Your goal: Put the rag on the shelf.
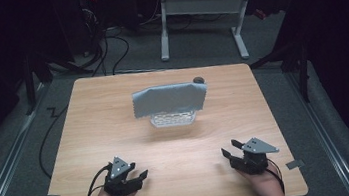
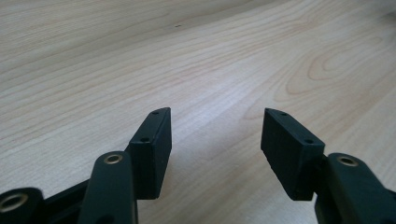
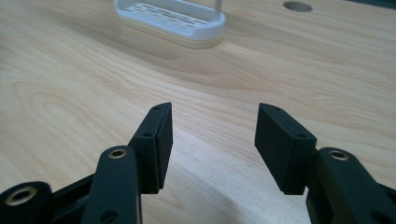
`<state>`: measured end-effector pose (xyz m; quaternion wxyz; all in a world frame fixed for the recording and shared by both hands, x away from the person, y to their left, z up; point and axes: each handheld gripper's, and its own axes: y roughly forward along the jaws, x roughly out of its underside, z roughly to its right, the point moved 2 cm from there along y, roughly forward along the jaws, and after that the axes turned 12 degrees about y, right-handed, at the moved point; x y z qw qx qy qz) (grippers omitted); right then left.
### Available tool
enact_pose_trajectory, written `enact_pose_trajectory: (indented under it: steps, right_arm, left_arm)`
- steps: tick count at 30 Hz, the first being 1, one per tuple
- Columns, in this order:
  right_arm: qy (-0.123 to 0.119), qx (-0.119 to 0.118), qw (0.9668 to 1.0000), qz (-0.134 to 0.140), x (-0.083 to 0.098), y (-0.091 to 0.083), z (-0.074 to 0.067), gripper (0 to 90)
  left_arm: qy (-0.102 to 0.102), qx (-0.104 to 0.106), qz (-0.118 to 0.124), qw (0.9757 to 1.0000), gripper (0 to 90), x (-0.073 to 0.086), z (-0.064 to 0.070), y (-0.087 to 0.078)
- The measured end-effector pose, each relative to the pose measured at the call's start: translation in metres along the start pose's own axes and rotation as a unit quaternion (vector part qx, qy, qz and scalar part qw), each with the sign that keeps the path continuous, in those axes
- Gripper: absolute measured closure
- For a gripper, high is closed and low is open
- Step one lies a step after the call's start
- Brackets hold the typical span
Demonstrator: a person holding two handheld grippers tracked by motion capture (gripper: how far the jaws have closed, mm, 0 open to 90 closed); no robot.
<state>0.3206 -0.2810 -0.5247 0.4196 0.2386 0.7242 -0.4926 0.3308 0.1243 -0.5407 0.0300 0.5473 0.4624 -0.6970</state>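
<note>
Cloth [image 1: 170, 99], grey-blue with pinked edges, hangs draped over a small white slotted rack [image 1: 173, 118] near the middle of the wooden table [image 1: 112, 95]; it looks thin, limp and light, so it should sag and fold wherever it is lifted, and the rack beneath it seems light enough to shift if tugged. A free corner or the hanging lower edge on the near side of the rack looks like the best place to pinch. Both tools rest well short of the rack at the table's near edge: the left gripper [image 1: 139, 175] and the right gripper [image 1: 230, 149] each have jaws spread apart, holding nothing.
</note>
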Motion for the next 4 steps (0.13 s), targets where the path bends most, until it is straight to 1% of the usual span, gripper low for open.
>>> enact_pose_trajectory:
  steps: [1,2,4]
  right_arm:
    - [0.014,-0.004,0.9999,-0.007,0.0006,0.0024,0.0021,46.1]
    - [0.021,-0.005,0.9997,-0.012,0.0008,0.0044,0.0038,45.9]
    - [0.017,-0.002,0.9998,-0.013,0.0010,0.0055,0.0037,45.7]
  left_arm:
    - [-0.004,0.001,0.000,1.0000,44.0,0.0006,-0.0020,0.0000]
    - [-0.008,0.001,0.000,1.0000,43.9,0.0013,-0.0034,-0.0004]
    - [-0.008,-0.001,-0.002,1.0000,43.7,0.0030,-0.0055,-0.0014]
